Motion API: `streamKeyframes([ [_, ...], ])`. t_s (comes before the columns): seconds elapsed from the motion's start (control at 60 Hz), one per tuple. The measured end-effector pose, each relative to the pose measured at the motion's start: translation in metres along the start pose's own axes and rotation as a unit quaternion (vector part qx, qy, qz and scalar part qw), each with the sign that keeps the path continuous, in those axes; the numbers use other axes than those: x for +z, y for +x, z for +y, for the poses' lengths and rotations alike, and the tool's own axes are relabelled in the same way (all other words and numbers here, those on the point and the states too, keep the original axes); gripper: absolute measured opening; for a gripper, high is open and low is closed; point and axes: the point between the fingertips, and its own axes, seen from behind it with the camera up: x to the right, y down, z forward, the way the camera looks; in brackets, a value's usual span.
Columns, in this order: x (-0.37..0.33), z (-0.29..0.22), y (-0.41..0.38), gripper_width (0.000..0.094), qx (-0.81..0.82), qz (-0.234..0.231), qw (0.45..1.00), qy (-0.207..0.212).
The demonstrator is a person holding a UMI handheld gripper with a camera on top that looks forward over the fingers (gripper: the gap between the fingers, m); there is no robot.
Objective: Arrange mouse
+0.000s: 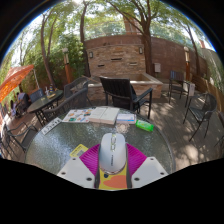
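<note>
Between the white fingers of the gripper (112, 172) a grey mouse (112, 152) is seen, flanked closely by the magenta pads (92, 158); whether it is squeezed cannot be told. It is carried above a round glass worktop (60, 142), on which papers (92, 115) and a green object (146, 125) are laid beyond. A black chair (125, 93) is placed behind.

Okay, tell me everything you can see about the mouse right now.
The mouse is a grey, smooth, plastic-looking computer mouse with a darker line running down its middle. It lies pointing away from the camera, between the two jaws, over their pink pads. Whether the jaws press its sides is unclear. Beyond it, papers lie on the round glass table.
</note>
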Motion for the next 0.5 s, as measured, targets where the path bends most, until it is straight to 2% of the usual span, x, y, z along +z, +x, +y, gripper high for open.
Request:
streamKeyframes([
  [0.133, 0.040, 0.070, 0.027, 0.0369, 0.004, 0.016, 0.997, -0.069],
  [0.317, 0.051, 0.114, 0.035, 0.0521, 0.007, 0.024, 0.993, -0.118],
  [0.35, 0.049, 0.113, 0.037, 0.0580, 0.006, 0.030, 0.993, -0.115],
  [0.433, 0.032, 0.103, 0.034, 0.0868, 0.001, 0.028, 0.994, -0.105],
  [0.5, 0.011, 0.087, 0.033, 0.0847, -0.002, 0.038, 0.995, -0.092],
])
